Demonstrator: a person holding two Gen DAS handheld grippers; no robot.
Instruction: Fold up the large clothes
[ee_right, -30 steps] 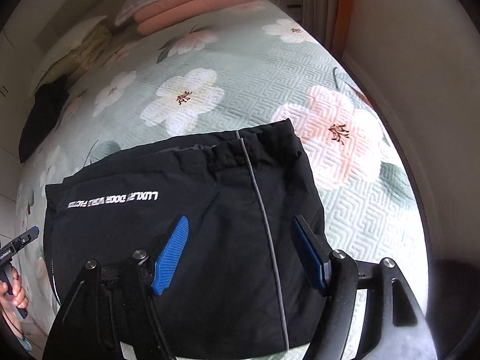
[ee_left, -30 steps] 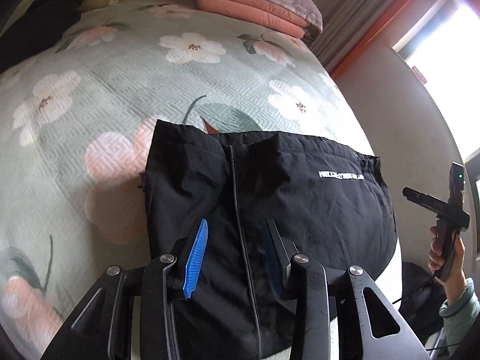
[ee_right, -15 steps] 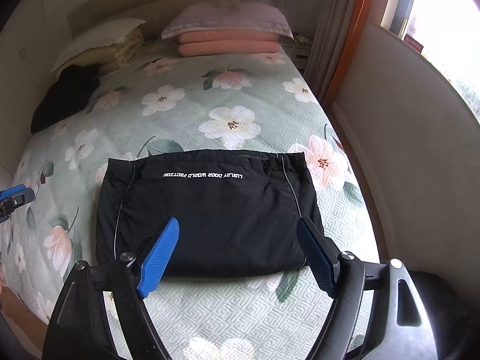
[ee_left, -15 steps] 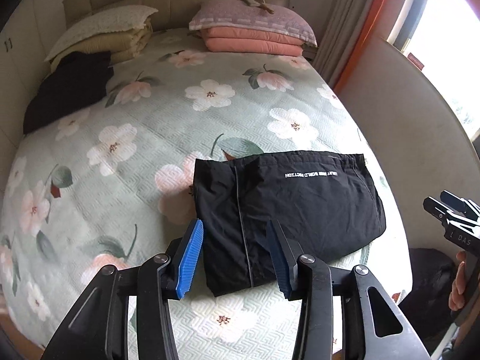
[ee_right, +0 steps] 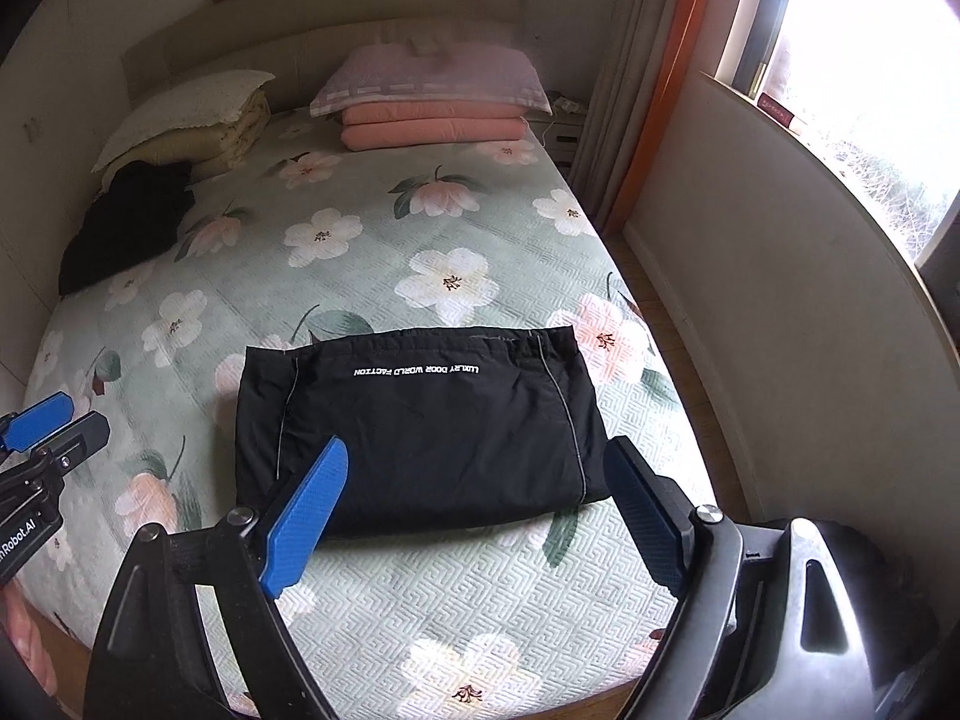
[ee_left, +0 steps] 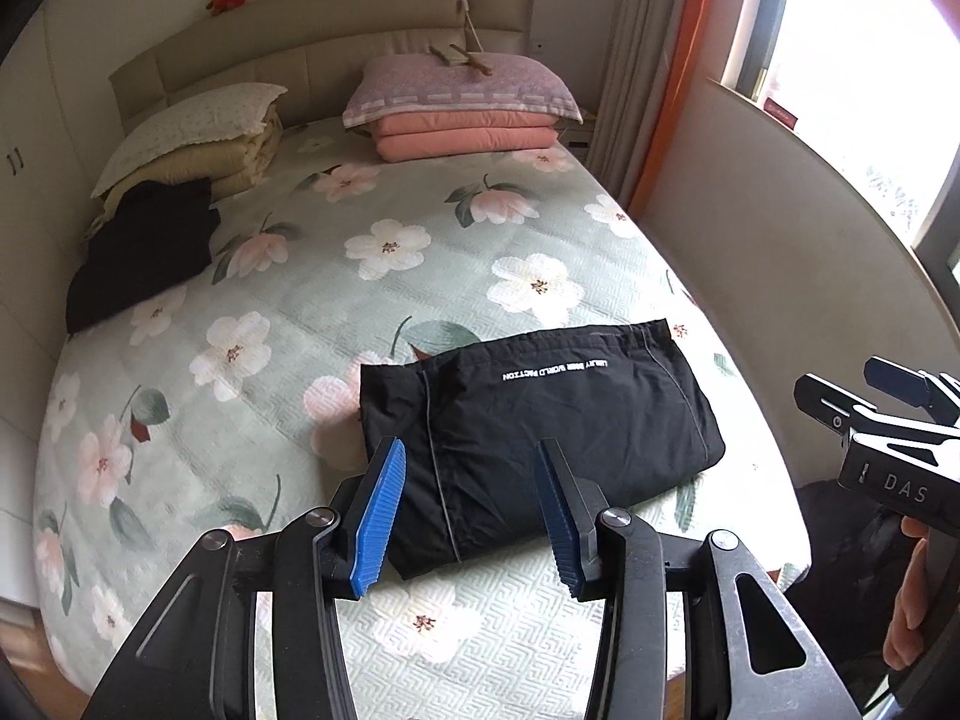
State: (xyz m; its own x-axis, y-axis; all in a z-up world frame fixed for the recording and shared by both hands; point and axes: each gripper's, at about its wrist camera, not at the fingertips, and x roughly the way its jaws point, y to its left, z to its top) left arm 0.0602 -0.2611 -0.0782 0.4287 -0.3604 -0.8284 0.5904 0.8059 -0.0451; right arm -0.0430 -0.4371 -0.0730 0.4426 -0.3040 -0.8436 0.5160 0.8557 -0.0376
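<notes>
Black folded garment sits near the foot of the floral bed – long axis running side to side, below and ahead of both grippers – left gripper and right gripper fingers just spread apart, nothing between them.

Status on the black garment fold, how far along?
Done: the black garment lies as a flat folded rectangle near the foot of the bed. In hand: nothing; the left gripper and right gripper hang open above it. Left: nothing obvious, unless the dark pile by the pillows needs folding.
</notes>
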